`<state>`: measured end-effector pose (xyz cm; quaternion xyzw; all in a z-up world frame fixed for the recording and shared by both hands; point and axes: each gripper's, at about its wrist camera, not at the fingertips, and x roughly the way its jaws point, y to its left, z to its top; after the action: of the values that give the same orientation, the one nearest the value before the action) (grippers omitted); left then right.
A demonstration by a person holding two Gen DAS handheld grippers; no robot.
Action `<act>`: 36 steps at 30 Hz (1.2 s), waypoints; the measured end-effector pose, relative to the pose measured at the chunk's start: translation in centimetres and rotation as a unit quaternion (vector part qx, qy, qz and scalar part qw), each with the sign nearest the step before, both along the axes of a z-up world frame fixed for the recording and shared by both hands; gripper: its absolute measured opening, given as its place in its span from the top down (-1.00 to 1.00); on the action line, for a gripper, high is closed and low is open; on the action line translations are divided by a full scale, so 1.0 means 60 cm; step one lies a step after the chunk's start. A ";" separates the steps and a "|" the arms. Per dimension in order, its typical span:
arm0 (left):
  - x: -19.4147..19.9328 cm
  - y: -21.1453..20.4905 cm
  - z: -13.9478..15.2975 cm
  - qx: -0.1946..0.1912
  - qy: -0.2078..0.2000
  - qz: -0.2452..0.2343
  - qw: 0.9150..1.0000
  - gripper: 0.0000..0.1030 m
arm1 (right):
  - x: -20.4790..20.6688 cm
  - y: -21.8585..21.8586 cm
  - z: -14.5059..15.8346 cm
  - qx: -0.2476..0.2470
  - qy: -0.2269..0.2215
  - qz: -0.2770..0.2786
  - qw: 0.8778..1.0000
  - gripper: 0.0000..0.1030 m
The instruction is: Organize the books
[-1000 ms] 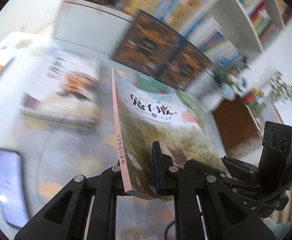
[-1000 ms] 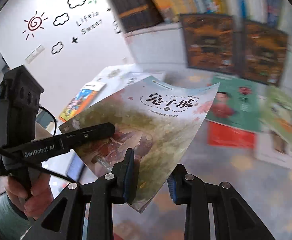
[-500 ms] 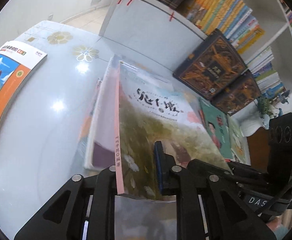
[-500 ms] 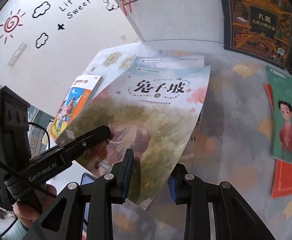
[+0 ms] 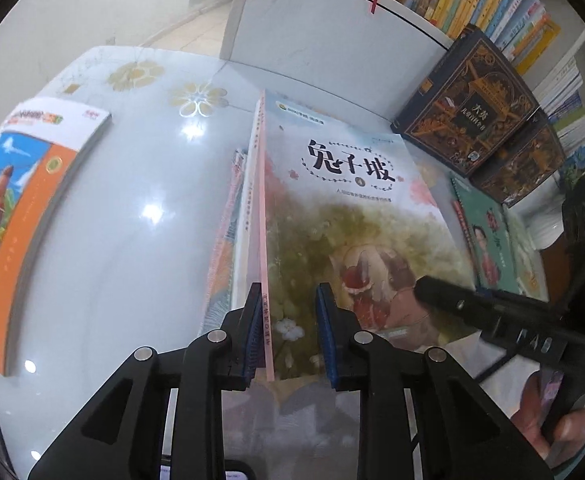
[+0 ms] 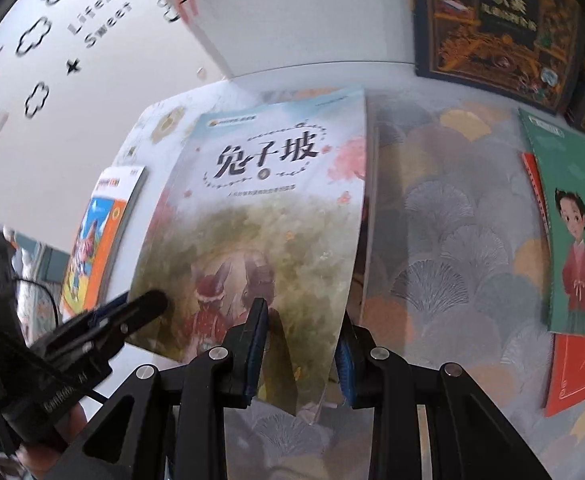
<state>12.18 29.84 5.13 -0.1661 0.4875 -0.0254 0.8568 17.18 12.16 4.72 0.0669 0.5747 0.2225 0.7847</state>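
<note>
The rabbit-hill book [image 5: 352,208] with the pink spine lies tilted on a stack of similar books [image 5: 236,220] on the pale table [image 5: 132,240]. My left gripper [image 5: 290,332] straddles the near spine corner. Its jaws are opening: the left pad sits by the spine, while the right pad stands off the cover. My right gripper [image 6: 300,348] is shut on the book [image 6: 260,208] at its near right corner, one pad on the cover and one beneath. Each gripper shows in the other's view: the left gripper [image 6: 148,304] and the right gripper [image 5: 424,286], both near the cover.
An orange and blue book [image 5: 20,184] lies on the left of the table. Two dark ornate books [image 5: 468,104] lean against the white bookcase [image 5: 332,32]. A green book with a girl [image 6: 576,232] overlaps a red book [image 6: 576,372] on the right.
Both grippers brought the book down and to the left onto the stack. The left gripper's jaws have widened off the spine. The right gripper's grip is unchanged.
</note>
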 end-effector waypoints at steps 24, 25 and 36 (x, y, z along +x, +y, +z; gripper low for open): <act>0.003 -0.240 0.047 -0.034 -0.033 -0.158 0.986 0.57 | -0.104 -0.276 -0.013 0.013 0.016 -0.116 0.993 0.25; 0.009 -0.267 0.045 -0.034 -0.032 -0.174 0.984 0.57 | -0.100 -0.304 -0.005 0.009 0.004 -0.135 0.991 0.25; 0.136 -0.436 -0.020 -0.043 0.018 -0.226 0.973 0.54 | -0.011 -0.512 -0.005 -0.038 -0.034 -0.270 0.961 0.17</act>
<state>20.32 3.69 3.91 -0.0884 0.5260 -0.2366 0.8121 16.52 -18.58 4.40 0.1820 0.5165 -0.0180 0.8365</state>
